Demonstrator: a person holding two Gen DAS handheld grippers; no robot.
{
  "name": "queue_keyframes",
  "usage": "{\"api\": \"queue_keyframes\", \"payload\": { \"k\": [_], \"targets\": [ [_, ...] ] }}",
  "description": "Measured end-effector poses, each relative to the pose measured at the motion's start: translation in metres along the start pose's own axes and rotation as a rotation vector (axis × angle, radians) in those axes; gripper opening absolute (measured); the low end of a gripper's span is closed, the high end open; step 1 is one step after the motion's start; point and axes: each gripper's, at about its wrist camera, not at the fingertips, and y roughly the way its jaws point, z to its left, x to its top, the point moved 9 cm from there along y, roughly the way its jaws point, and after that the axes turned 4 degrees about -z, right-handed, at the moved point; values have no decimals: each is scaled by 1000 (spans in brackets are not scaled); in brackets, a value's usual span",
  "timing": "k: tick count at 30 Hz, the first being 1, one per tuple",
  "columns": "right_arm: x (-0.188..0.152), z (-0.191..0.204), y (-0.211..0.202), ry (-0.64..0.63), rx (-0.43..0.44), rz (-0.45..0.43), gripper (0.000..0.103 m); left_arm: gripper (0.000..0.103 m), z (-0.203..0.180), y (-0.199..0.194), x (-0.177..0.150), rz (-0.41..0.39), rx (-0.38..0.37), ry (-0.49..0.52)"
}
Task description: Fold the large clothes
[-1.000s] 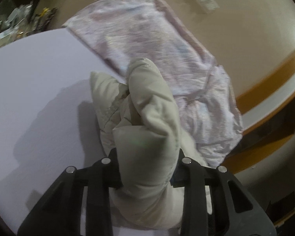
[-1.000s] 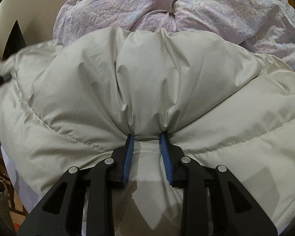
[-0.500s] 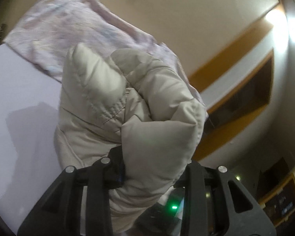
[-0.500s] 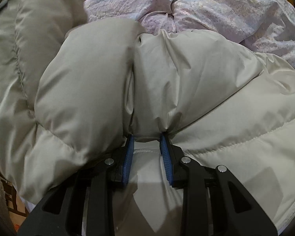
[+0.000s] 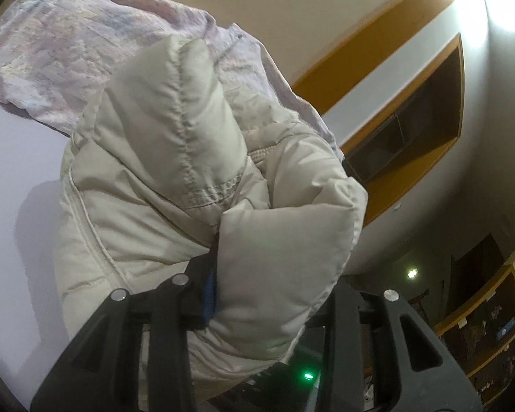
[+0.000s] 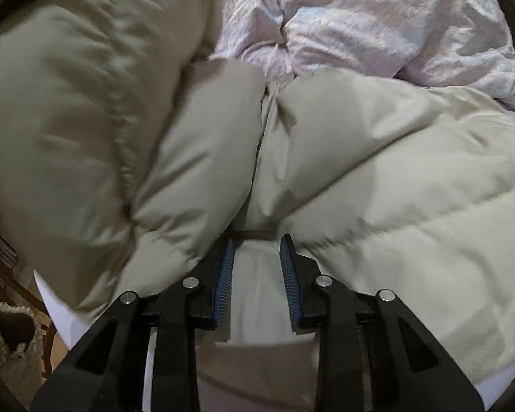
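Left gripper: tilted upward, looking past the white bed surface toward a tan wall and orange-trimmed shelving. Its fingers are clamping a thick bunched fold of the cream puffer jacket; one blue pad is showing at the left of the bundle, the other is hidden by fabric. The held part is standing up in front of the camera, quilting seams running along it, edges rolled over the right side. A pale lilac patterned quilt is lying behind it on the bed.

Right gripper: pointing down and forward over the jacket body. Its fingers are sitting at a narrow gap with a pinch of jacket fabric gathered between the blue pads; creases are radiating from that spot. Left of the pinch a large lobe of jacket is rising, blurred. To the right the jacket is spreading flat and paler across the bed. The quilt is lying crumpled just beyond, touching the jacket's far edge.
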Motion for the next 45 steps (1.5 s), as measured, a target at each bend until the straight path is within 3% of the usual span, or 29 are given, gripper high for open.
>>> {"api": "queue_keyframes", "payload": {
  "k": [9,16,22,25,27,29,31,33,40,42,45],
  "targets": [
    [-13,-49,-49,86,-14,-56,30,34,-35,44,-37,97,-45,49],
    [-24,-71,-72,98,-71,-89,30,34,-54,78,-64,186,-81,70],
    [-38,-96,-83,147,-113,-101,30,34,-56,119,-91,348,-142,46],
    [-40,-101,-85,168,-106,-108,30,34,-52,132,-101,412,-137,48],
    [-43,-101,-87,171,-105,-110,30,37,-53,129,-95,406,-121,75],
    [-43,-101,-85,169,-107,-109,30,46,-56,124,-89,398,-123,88],
    [-42,-102,-82,171,-107,-108,30,69,-62,110,-83,393,-158,71],
    [-44,-102,-83,174,-107,-109,30,76,-70,95,-83,381,-173,76],
    [-44,-107,-83,176,-107,-109,30,79,-97,48,-77,312,-180,124],
    [-44,-106,-84,172,-109,-109,30,80,-87,35,-67,266,-144,137],
    [-46,-105,-85,172,-107,-109,30,80,-56,19,-42,191,-33,160]
  ]
}}
